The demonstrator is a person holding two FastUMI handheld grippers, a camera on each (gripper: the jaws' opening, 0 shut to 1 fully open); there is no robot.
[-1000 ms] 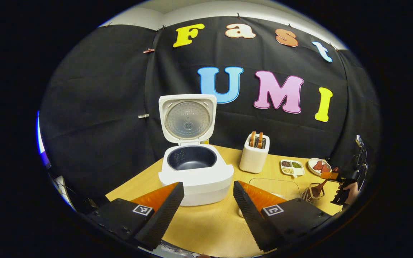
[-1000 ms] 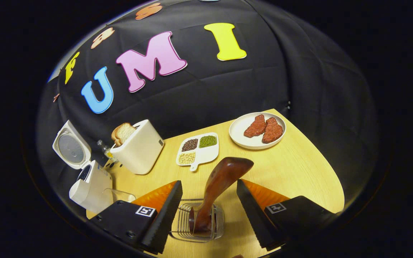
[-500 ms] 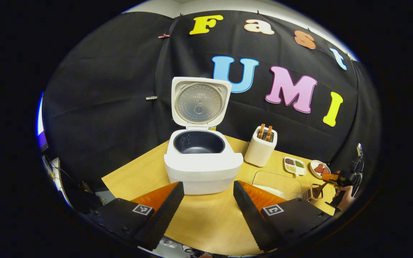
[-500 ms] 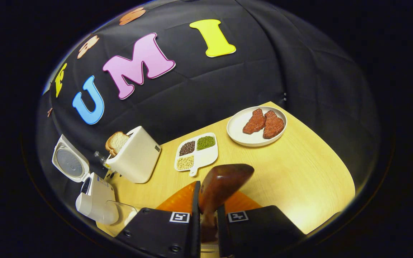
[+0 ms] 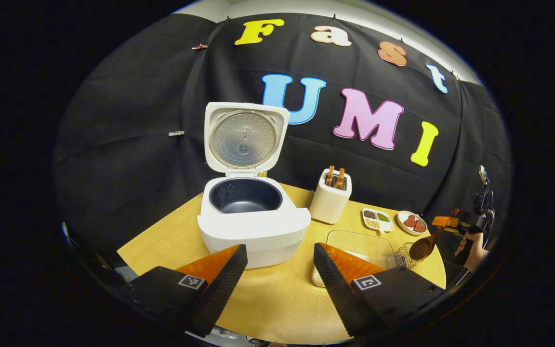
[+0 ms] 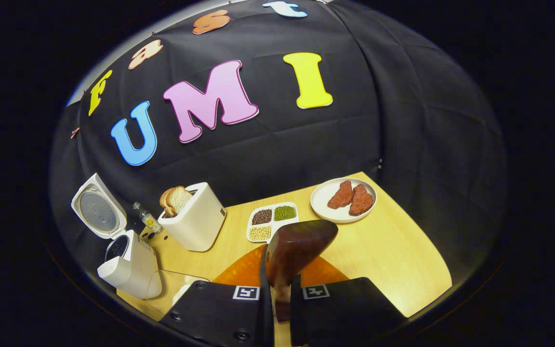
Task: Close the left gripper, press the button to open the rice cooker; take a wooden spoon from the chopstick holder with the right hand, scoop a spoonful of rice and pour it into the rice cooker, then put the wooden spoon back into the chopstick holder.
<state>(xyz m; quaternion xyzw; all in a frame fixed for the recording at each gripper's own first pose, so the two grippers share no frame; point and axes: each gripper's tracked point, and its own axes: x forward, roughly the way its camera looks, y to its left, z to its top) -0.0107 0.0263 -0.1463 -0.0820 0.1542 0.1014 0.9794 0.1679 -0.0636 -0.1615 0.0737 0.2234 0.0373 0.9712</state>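
Note:
The white rice cooker [image 5: 253,226] stands with its lid [image 5: 244,137] raised and its dark inner pot bare. My left gripper [image 5: 280,274] hovers open in front of it, holding nothing. My right gripper [image 6: 281,289] is shut on the brown wooden spoon [image 6: 297,246], whose broad end sticks up between the fingers. In the left gripper view the wooden spoon [image 5: 423,246] hangs in the air above the wire chopstick holder [image 5: 403,258], held by the right gripper [image 5: 446,222] and a hand [image 5: 472,243]. A clear container with rice [image 5: 359,246] lies between cooker and holder.
On the wooden table [image 6: 393,250] stand a white toaster [image 6: 193,219] with bread slices, a divided dish of beans [image 6: 272,221] and a plate with two meat pieces [image 6: 342,195]. A small bottle [image 6: 145,218] sits behind the rice cooker [image 6: 128,262].
My right gripper went from open around the spoon to shut on it and lifted it clear of the wire holder. The left gripper stayed open and drifted slightly before the cooker.

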